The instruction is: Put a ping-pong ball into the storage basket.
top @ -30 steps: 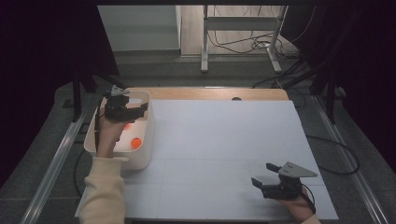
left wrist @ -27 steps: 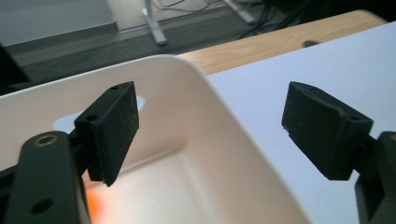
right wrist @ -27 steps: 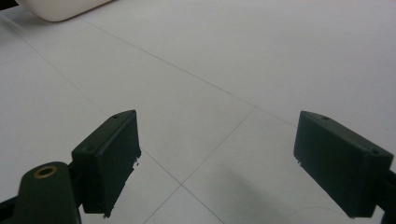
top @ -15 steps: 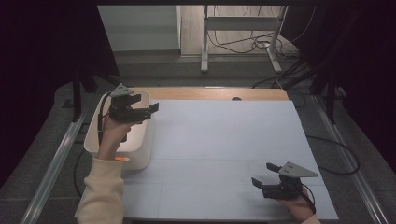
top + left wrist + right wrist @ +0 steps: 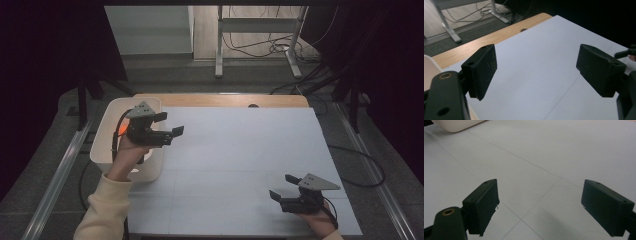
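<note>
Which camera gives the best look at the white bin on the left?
The high view: the white bin shows nearly whole, partly behind the left gripper. The left gripper view catches a sliver of its rim; the right gripper view catches one corner.

White table surface (image 5: 250, 150) crossed by faint seam lines, a wooden edge strip (image 5: 220, 100) along its far side, metal frame legs (image 5: 219, 45) and tangled cables (image 5: 255, 45) on the floor beyond, dark surroundings either side

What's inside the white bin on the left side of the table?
In the high view, an orange thing shows inside the white bin. The left gripper and the hand holding it cover much of the inside, so anything else there is hidden.
</note>
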